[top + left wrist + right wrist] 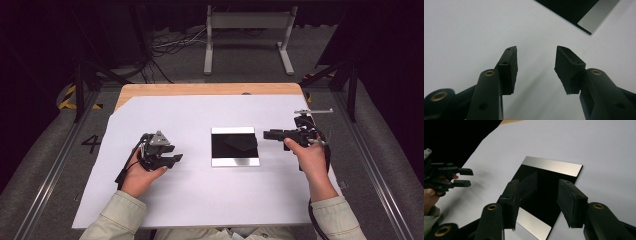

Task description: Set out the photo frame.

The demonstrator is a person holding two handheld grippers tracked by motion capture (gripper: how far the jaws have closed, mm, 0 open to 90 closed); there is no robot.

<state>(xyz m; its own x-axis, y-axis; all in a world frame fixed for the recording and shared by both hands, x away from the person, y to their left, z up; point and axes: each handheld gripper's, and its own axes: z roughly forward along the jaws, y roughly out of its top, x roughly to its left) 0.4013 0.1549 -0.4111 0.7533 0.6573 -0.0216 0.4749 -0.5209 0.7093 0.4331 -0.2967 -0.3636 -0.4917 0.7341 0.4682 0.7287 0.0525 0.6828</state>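
A flat square plate (235,146) with a glossy black middle and silver strips along its near and far edges lies on the white sheet at the table's centre. My left gripper (176,159) hovers to its left, open, with nothing between its jaws (536,68); a corner of the plate (589,15) shows ahead of it. My right gripper (268,134) is held just off the plate's right edge, pointing left, open and empty. In the right gripper view its jaws (537,203) frame the plate (544,192), whose black face mirrors them.
A large white sheet (175,200) covers most of the wooden table (200,89). Rails run along both sides of the table. A white metal stand (247,35) and cables lie on the floor beyond the far edge. The left gripper (461,177) shows farther off in the right gripper view.
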